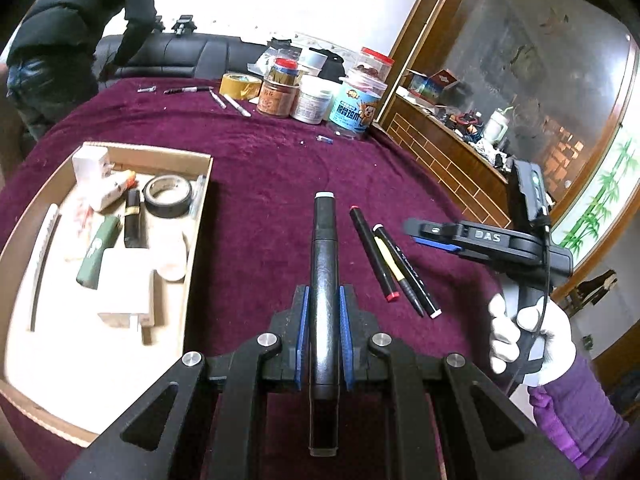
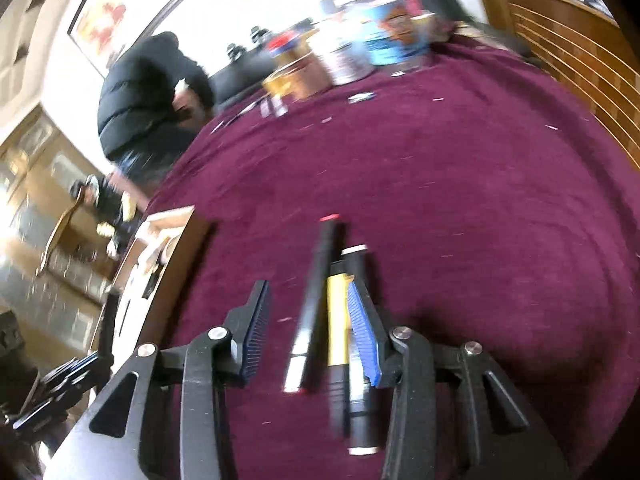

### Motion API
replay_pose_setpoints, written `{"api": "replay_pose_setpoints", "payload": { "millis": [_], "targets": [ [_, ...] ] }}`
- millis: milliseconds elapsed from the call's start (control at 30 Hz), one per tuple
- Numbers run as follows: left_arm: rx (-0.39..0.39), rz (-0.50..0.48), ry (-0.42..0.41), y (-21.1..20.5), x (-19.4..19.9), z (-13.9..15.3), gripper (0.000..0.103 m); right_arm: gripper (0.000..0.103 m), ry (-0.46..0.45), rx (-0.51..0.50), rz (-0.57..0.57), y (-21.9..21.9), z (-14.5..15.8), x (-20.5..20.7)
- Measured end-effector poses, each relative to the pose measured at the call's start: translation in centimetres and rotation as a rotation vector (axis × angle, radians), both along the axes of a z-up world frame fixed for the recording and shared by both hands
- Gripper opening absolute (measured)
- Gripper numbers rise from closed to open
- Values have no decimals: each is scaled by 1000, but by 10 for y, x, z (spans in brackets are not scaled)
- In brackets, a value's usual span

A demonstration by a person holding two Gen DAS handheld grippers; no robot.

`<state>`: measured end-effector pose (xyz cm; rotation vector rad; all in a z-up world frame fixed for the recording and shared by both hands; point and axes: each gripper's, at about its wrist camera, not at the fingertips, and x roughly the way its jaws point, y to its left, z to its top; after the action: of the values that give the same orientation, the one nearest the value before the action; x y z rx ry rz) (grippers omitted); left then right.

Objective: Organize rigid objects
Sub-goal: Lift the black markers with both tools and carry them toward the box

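Observation:
My left gripper [image 1: 324, 304] is shut on a thick black marker [image 1: 325, 272] with a white tip, held above the purple cloth. To its right lie a red-capped marker [image 1: 372, 254], a yellow-and-black pen [image 1: 394, 270] and a white-capped black marker [image 1: 408, 268]. My right gripper [image 1: 424, 234] hovers just right of them. In the right wrist view the right gripper [image 2: 308, 312] is open, its jaws standing around the red-capped marker [image 2: 316, 300], the yellow pen [image 2: 337, 320] and the black marker [image 2: 358, 344]. The cardboard box [image 1: 192, 240] sits at the left.
The box holds a black tape roll [image 1: 168, 196], a green lighter, a lipstick and white packets. Jars and cans [image 1: 316, 92], yellow tape and small pens stand at the table's far edge. A person in black [image 1: 72, 24] bends at the far left. A wooden cabinet [image 1: 448, 152] lies right.

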<state>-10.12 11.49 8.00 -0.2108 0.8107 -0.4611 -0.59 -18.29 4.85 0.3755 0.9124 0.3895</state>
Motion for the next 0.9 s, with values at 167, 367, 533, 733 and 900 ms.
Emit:
{"api": "replay_pose_setpoints", "payload": {
  "millis": [167,367,533,733,900],
  "targets": [
    [-16,26,-4,22,-10,-2,12,36,40,-54,37,29,-7,9],
    [-36,69,15,49,-13,-10,12,33,78,-120,43,49,-18,21],
    [-48,82,31,60,-13,-15,12,31,47,-184,12,54,-13,23],
    [-56,76,40,60,-13,-18,12,32,71,-262,8,56,-20,29],
    [-53,67,48,55,-12,-20,12,32,122,-189,68,64,-34,29]
  ]
}}
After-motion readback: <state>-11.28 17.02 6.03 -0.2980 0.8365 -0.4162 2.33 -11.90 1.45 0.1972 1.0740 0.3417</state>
